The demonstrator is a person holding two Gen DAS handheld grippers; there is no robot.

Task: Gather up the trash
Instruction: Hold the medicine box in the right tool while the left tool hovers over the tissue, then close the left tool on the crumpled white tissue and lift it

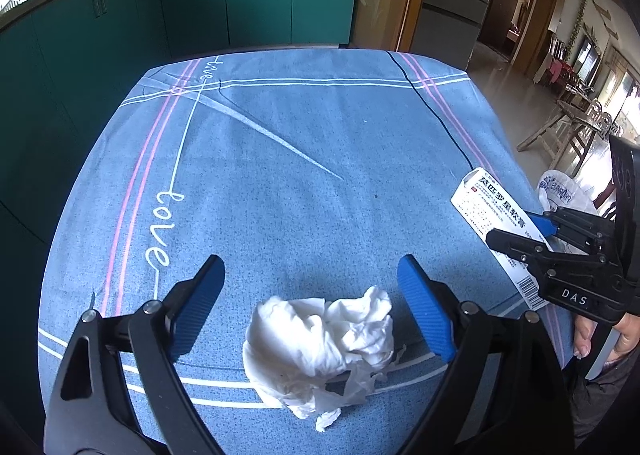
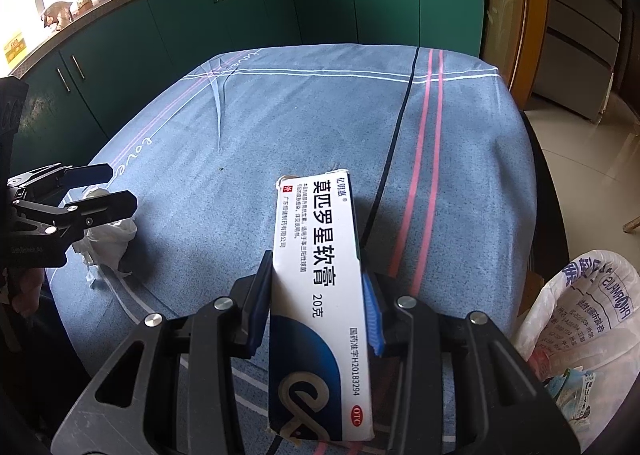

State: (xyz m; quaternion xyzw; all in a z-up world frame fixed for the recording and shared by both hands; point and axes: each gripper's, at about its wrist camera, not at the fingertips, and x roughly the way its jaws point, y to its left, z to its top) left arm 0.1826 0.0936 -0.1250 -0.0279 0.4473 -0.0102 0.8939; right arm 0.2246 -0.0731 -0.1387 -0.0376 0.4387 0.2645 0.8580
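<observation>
Left wrist view looks down from close above the near edge of the blue tablecloth [image 1: 304, 143], facing the far green cabinets [image 1: 192, 3]. Right wrist view sits further right, low and close, facing the same way. Both share the cloth, the cabinets, the crumpled tissue [image 1: 320, 347] and the white bag [image 2: 580, 319] at right.

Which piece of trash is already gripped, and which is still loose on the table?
The white ointment box is clamped in the right tongs; the crumpled tissue lies loose between the open left tongs.
</observation>
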